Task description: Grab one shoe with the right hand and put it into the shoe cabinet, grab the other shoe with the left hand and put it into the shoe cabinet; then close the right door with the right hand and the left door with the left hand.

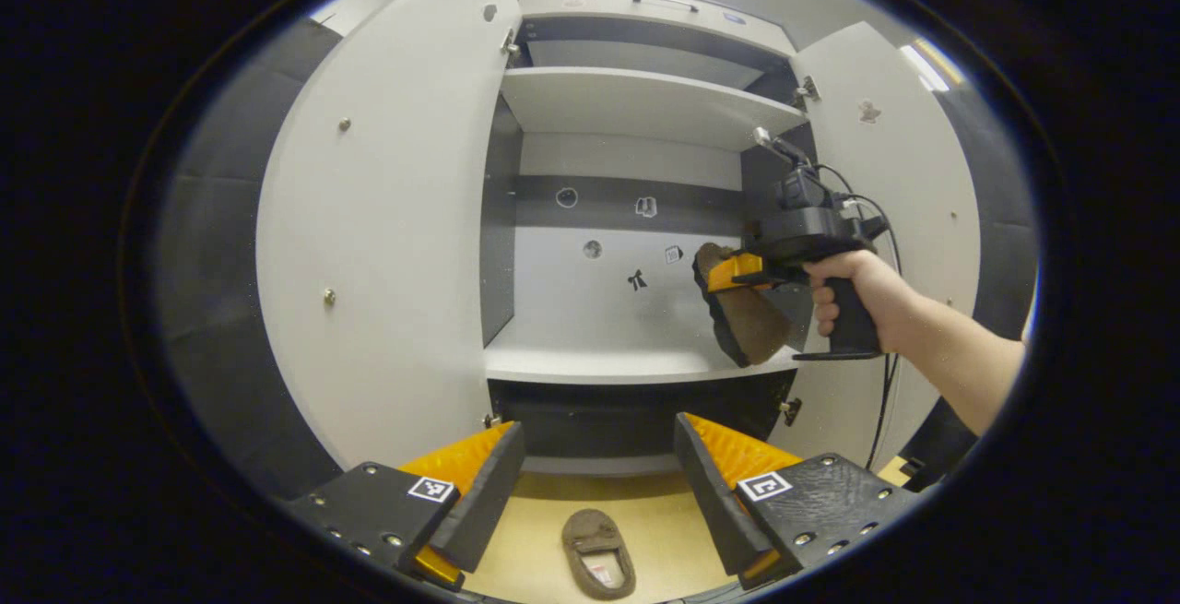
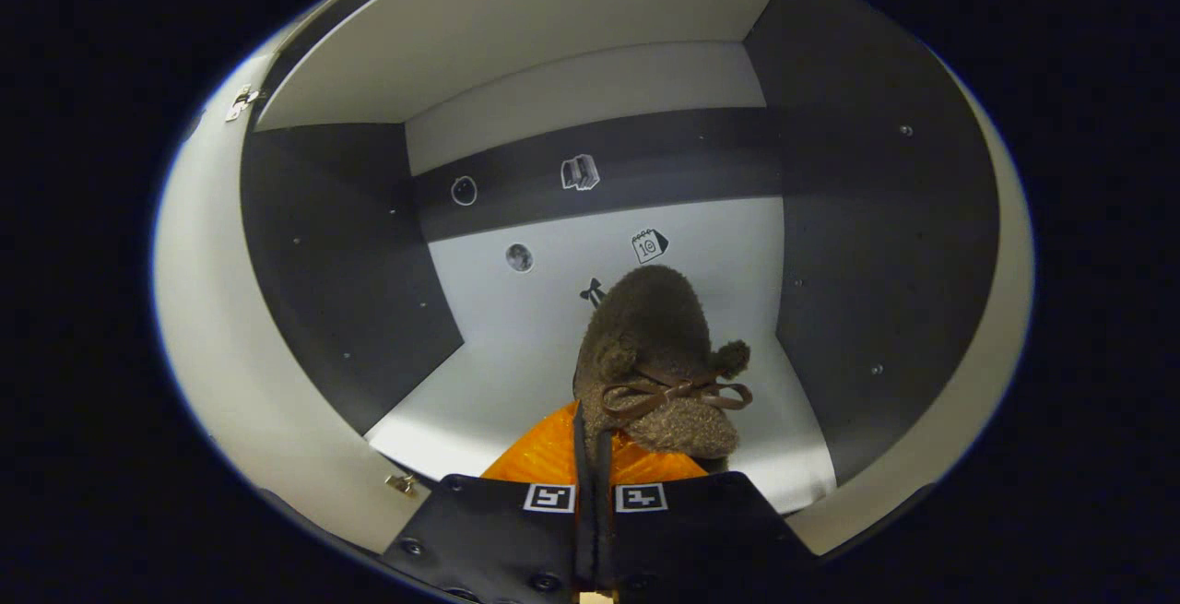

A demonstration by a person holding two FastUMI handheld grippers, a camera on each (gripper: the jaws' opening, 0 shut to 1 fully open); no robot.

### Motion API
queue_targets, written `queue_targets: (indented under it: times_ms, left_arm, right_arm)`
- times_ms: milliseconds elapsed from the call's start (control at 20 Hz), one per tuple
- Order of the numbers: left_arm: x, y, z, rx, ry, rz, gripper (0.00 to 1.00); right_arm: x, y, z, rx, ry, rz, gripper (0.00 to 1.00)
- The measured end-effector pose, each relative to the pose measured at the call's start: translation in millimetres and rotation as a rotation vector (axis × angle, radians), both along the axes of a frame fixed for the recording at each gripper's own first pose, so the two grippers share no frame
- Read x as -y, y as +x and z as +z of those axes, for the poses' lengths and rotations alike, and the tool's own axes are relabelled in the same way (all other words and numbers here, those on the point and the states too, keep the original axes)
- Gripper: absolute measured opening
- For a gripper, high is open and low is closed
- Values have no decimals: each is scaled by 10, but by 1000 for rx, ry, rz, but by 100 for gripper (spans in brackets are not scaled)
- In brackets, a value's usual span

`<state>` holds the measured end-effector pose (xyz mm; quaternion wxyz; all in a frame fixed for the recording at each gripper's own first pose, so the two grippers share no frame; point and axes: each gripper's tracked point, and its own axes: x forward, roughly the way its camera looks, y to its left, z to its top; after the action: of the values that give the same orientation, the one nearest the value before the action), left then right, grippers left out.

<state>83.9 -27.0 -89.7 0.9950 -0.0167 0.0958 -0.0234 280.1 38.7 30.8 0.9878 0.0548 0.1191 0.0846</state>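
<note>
A brown fuzzy shoe [image 2: 656,355] with a bow hangs from my right gripper [image 2: 595,456], which is shut on its rim. In the left gripper view that shoe [image 1: 745,313] is held by the right gripper [image 1: 737,272] over the right end of the cabinet's middle shelf [image 1: 599,360], sole turned outward. The other brown shoe [image 1: 598,553] lies opening-up on the tan floor in front of the cabinet. My left gripper [image 1: 599,479] is open just above it, with nothing between its fingers.
The cabinet's left door [image 1: 387,244] and right door [image 1: 885,217] both stand wide open. An upper shelf [image 1: 645,101] sits above the middle one. A hand and forearm [image 1: 913,327] with a trailing cable [image 1: 887,401] reach in from the right.
</note>
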Motion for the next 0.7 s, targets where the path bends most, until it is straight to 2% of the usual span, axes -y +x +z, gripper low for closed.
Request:
queue_targets:
  times_ms: [50, 100, 150, 200, 250, 350, 400, 450, 500, 650, 700]
  left_arm:
    - [8, 9, -9, -5, 6, 8, 89]
    - [14, 16, -7, -12, 15, 20, 95]
    - [23, 27, 3, -16, 25, 34, 95]
    - [24, 38, 21, -19, 31, 49, 89]
    - [20, 40, 30, -19, 37, 64, 95]
    - [-8, 19, 61, -18, 46, 99, 95]
    - [-17, 11, 66, -20, 48, 114, 94]
    - [-34, -5, 48, -24, 49, 130, 89]
    - [-50, -21, 32, -30, 51, 144, 94]
    - [-73, -33, -38, -50, 51, 178, 92]
    - [-68, -26, -64, -55, 51, 184, 94]
  right_arm:
    - [12, 102, -14, -2, 0, 1, 2]
    - [29, 191, -31, -6, -1, 2, 2]
    - [61, 279, -58, -9, -3, -5, 2]
    - [97, 370, -100, -12, -3, -15, 2]
    - [126, 459, -133, -19, 0, -25, 2]
    - [152, 590, -181, -26, 16, -30, 2]
    - [158, 634, -203, -30, 25, -31, 2]
    - [160, 673, -216, -33, 34, -31, 2]
    - [162, 708, -238, -38, 41, -33, 2]
    - [130, 773, -265, -39, 61, -23, 4]
    - [120, 781, -278, -42, 65, -18, 4]
